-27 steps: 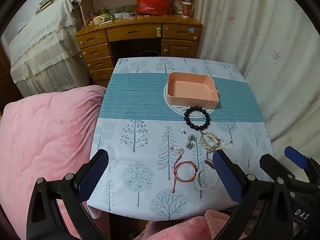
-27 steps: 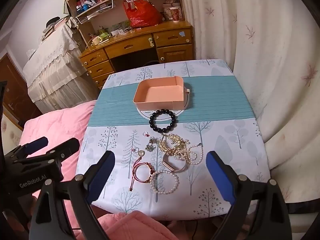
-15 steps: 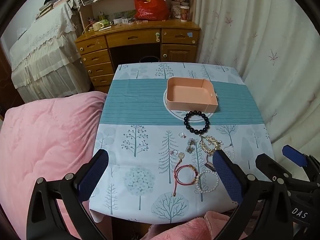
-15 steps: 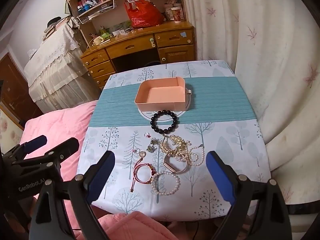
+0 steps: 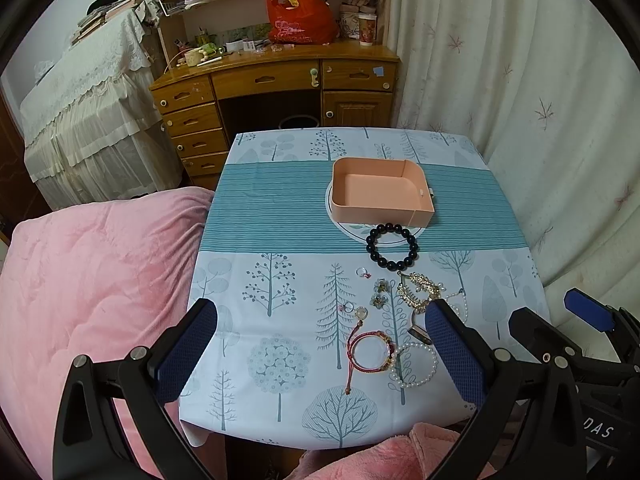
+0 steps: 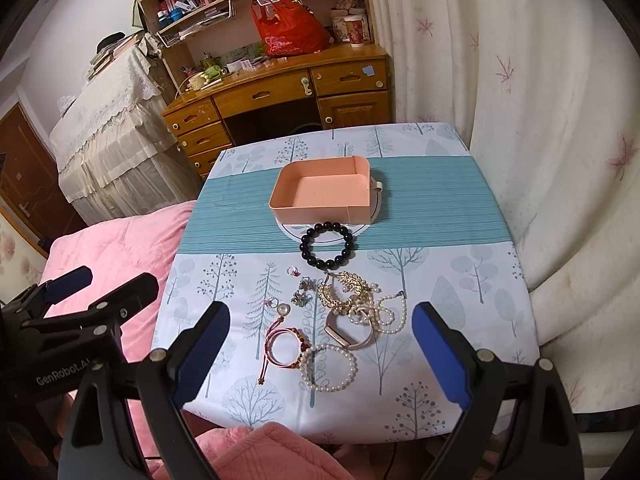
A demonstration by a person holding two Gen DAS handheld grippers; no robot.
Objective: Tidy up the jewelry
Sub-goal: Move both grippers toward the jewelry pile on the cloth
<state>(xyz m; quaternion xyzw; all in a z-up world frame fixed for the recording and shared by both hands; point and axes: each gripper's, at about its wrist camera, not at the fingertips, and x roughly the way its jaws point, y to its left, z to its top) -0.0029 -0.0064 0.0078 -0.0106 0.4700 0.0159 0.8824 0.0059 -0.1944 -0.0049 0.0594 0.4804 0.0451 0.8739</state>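
Observation:
An empty pink box [image 5: 382,192] [image 6: 322,192] stands mid-table on the teal stripe. In front of it lies a black bead bracelet [image 5: 392,246] [image 6: 327,245]. Nearer me lie a gold leaf piece [image 6: 340,290], a pearl strand [image 6: 382,314], a rose-gold bangle [image 6: 348,336], a red cord bracelet [image 5: 370,352] [image 6: 285,347], a pearl bracelet [image 5: 414,364] [image 6: 328,367] and small rings and earrings [image 6: 298,288]. My left gripper [image 5: 320,356] and right gripper [image 6: 320,354] are both open and empty, held above the table's near edge.
The small table has a tree-print cloth [image 5: 280,300]. A pink quilt [image 5: 92,280] lies to the left and below. A white curtain [image 5: 540,100] hangs on the right. A wooden desk [image 5: 276,80] with a red bag stands behind.
Both grippers have pulled back and risen slightly, so the table looks a little farther away. The jewelry and box have not moved.

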